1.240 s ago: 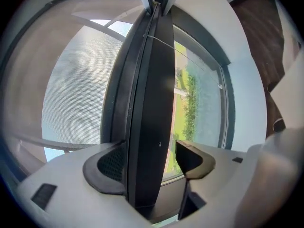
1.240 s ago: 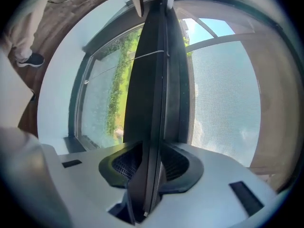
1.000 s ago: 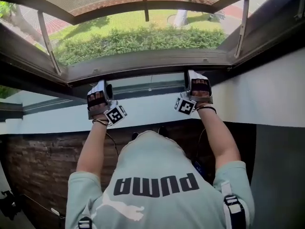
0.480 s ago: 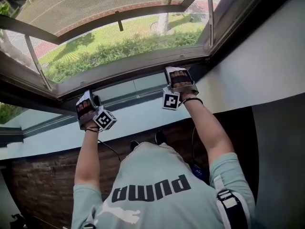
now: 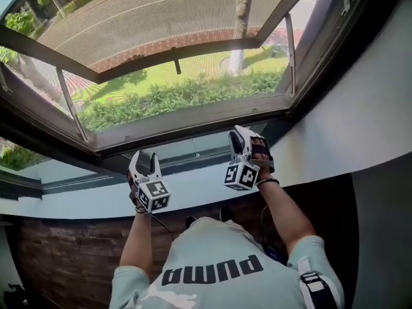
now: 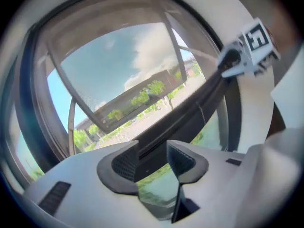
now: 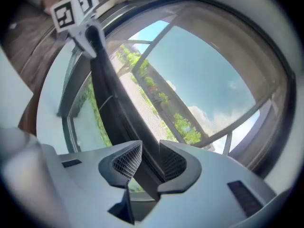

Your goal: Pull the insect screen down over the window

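Head view: lifted off the frame, left hand-held gripper jaws narrowing, right hand-held gripper jaws apart, both empty; screen still up.

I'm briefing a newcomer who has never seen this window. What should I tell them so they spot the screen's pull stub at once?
Find the window; the mesh insect screen covers its upper part, edged below by a dark bar. The stub hangs from that bar's middle. It is short and dark, unlike the long pale stays at the sides.
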Action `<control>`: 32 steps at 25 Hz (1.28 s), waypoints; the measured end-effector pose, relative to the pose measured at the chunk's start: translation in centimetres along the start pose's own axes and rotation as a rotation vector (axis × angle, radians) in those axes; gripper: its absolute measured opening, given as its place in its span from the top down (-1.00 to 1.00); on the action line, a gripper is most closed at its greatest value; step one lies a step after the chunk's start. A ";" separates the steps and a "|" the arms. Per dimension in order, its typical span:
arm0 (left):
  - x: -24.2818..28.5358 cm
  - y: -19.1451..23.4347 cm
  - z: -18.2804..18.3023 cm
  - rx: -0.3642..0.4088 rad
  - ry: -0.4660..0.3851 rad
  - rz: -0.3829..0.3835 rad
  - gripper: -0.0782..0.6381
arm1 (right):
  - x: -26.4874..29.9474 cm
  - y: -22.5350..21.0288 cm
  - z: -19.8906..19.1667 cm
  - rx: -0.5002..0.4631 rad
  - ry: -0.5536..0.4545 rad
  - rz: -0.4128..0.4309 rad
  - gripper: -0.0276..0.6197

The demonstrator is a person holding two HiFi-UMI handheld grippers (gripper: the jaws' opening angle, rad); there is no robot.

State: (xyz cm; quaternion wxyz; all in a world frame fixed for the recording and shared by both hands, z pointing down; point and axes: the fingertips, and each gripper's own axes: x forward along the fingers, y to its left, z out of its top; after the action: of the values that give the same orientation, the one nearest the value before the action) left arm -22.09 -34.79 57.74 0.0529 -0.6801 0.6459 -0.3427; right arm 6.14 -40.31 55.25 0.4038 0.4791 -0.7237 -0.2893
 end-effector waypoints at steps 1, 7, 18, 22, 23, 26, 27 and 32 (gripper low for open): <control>-0.6 -0.2 1.1 -0.126 -0.029 -0.043 0.32 | -0.5 -0.5 0.5 0.131 -0.020 0.027 0.56; -5.2 -2.8 5.9 -0.972 -0.216 -0.412 0.75 | -5.2 -2.5 2.2 0.788 -0.166 0.200 0.90; -10.7 -7.9 7.9 -0.931 -0.198 -0.432 0.75 | -9.4 -0.2 2.3 0.928 -0.245 0.320 0.89; -11.4 -8.9 8.6 -0.824 -0.202 -0.425 0.75 | -9.9 -0.9 2.5 0.923 -0.274 0.304 0.89; -11.8 -9.0 8.8 -0.806 -0.205 -0.429 0.75 | -10.3 -1.3 2.7 0.921 -0.282 0.292 0.90; -13.6 -9.3 9.1 -0.737 -0.222 -0.454 0.75 | -12.4 -2.0 3.5 0.918 -0.298 0.249 0.90; -14.4 -9.2 9.1 -0.712 -0.236 -0.457 0.75 | -13.2 -2.1 3.9 0.917 -0.303 0.233 0.89; -20.6 -7.3 6.4 -0.623 -0.274 -0.448 0.75 | -19.0 0.7 6.9 0.947 -0.296 0.192 0.89</control>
State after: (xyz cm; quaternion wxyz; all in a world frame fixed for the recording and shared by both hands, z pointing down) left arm -11.10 -17.11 48.47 -0.1463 -0.8269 0.5416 -0.0399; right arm 3.95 -22.18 46.51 0.0602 0.4947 -0.8658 0.0445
